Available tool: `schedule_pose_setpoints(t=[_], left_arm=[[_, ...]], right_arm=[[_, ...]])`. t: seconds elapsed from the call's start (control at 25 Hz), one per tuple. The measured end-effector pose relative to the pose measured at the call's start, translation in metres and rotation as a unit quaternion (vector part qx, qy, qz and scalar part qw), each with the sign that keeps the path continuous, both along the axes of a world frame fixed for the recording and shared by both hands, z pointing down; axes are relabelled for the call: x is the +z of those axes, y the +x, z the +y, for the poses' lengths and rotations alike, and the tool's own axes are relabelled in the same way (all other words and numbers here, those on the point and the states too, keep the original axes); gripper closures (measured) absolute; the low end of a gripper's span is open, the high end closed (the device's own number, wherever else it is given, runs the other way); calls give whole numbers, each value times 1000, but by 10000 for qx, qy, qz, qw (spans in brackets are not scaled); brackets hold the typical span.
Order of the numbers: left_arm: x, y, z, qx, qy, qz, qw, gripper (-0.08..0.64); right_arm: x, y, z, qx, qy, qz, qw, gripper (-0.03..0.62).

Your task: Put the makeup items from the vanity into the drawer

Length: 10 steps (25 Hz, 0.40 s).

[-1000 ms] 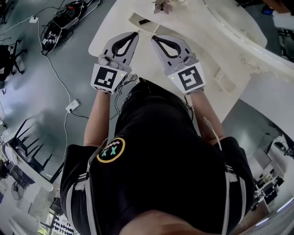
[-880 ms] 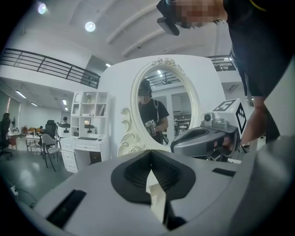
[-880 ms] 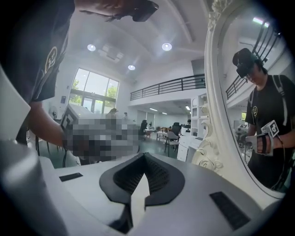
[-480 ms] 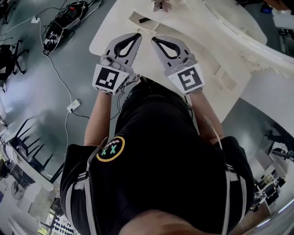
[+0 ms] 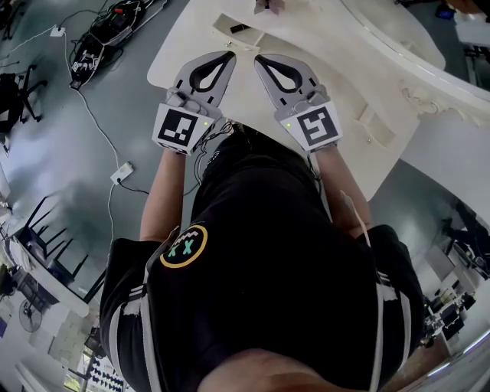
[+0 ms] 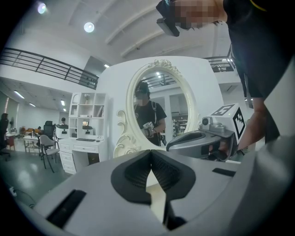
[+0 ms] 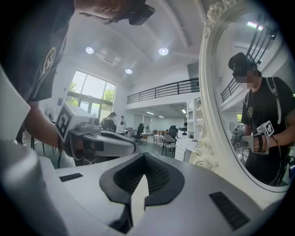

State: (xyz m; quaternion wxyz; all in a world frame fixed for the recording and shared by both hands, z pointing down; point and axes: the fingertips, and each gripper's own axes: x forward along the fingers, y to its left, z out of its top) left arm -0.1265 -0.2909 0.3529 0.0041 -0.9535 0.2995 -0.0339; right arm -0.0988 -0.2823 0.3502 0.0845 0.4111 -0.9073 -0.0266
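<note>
left claw (image 5: 227, 56): narrow, tips together, empty | right claw (image 5: 259, 59): likewise | bench (image 5: 245, 99): small item (image 5: 268, 6) cut off at top edge

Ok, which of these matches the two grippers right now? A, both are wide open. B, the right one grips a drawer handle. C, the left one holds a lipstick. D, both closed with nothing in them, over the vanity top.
D: the left gripper and right gripper are held side by side over the white vanity top, each with its jaw tips together and nothing between them.
</note>
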Motion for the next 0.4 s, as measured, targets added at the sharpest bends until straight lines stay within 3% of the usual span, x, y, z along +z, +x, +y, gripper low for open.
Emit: schedule_pose_setpoints(t=[0.2,0.4], left_arm=[[9,0,2,167,203,-124,9996,540],[14,0,4,44,83,-186,9998,540]], right_arm=[[4,1,-1,32,-36,-27,10000,572],[4,4,3,19,-14,18,10000,572]])
